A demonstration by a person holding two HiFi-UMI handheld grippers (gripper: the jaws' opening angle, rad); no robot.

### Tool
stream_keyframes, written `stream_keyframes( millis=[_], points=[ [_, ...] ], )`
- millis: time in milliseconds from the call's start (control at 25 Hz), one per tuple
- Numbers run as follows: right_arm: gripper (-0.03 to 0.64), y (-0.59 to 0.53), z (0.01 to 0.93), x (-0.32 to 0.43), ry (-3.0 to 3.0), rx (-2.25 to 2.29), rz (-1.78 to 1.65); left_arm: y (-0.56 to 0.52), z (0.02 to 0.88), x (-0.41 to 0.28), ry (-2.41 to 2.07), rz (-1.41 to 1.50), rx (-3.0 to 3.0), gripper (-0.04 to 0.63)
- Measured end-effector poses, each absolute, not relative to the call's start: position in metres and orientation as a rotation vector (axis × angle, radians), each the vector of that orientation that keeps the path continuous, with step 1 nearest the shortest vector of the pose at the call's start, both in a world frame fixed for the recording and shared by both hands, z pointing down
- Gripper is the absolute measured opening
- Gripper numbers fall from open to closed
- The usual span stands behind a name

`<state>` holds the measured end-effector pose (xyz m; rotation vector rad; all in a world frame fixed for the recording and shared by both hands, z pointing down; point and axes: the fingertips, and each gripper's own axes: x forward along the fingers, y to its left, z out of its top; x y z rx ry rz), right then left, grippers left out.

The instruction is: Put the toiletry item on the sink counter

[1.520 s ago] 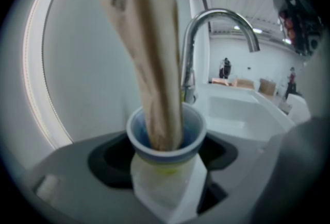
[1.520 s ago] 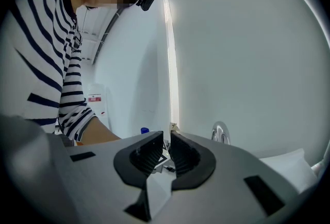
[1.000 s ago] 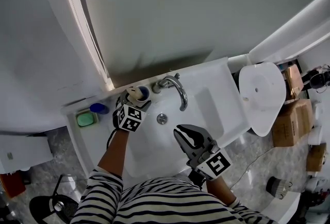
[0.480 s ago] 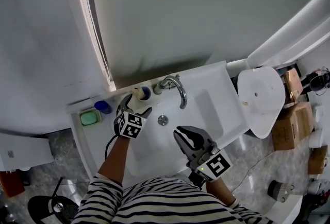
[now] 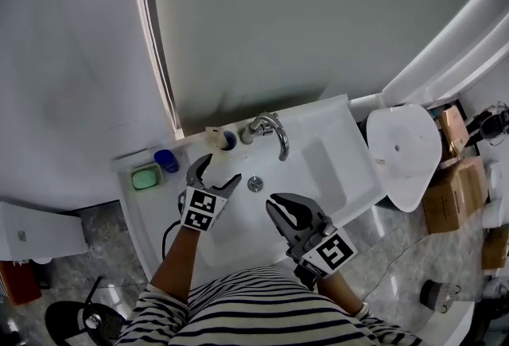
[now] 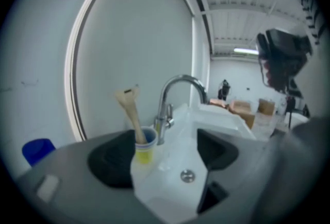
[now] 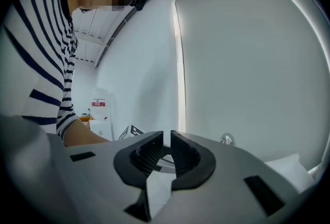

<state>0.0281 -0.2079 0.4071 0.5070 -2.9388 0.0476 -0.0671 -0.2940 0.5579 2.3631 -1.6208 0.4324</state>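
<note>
A yellow-and-blue cup [image 5: 227, 140] with a cream toiletry tube [image 6: 130, 109] standing in it rests on the white sink counter [image 5: 151, 213], just left of the faucet [image 5: 270, 134]. My left gripper [image 5: 220, 170] hovers over the basin a little in front of the cup, apart from it. Its jaws are wide and closing slightly, with nothing between them. The left gripper view shows the cup [image 6: 145, 147] ahead between the spread jaws of the left gripper [image 6: 165, 158]. My right gripper [image 5: 284, 212] hangs over the basin's front, shut and holding nothing; in its own view the right gripper [image 7: 166, 153] faces the mirror.
A green soap bar [image 5: 146, 177] and a blue cap [image 5: 166, 160] sit at the counter's left end. The drain [image 5: 254, 184] lies in the basin. A white toilet lid [image 5: 402, 149] and cardboard boxes [image 5: 453, 177] stand to the right. The mirror rises behind the sink.
My left gripper has drawn back from the cup toward the basin. The cup with the tube stays by the faucet. The right gripper has hardly moved.
</note>
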Motion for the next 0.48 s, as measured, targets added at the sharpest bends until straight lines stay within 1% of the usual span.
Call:
stream_keyframes(
  millis=[240, 280, 360, 400, 480],
  points=[
    [0.009, -0.191, 0.409, 0.027, -2.955, 0.494, 0.097, -0.262, 0.52, -0.058, -1.623, 0.268, 2.455, 0.246],
    [0.009, -0.188, 0.409, 0.026, -2.957, 0.489, 0.102, -0.256, 0.513, -0.057, -1.634, 0.238, 2.466, 0.199],
    [0.009, -0.183, 0.41, 0.024, -2.961, 0.476, 0.109, -0.243, 0.499, -0.056, -1.648, 0.179, 2.48, 0.058],
    [0.009, -0.181, 0.41, 0.023, -2.963, 0.47, 0.11, -0.237, 0.494, -0.054, -1.641, 0.161, 2.489, 0.019],
    [0.009, -0.176, 0.411, 0.022, -2.966, 0.461, 0.116, -0.223, 0.484, -0.049, -1.611, 0.137, 2.511, 0.006]
  ],
)
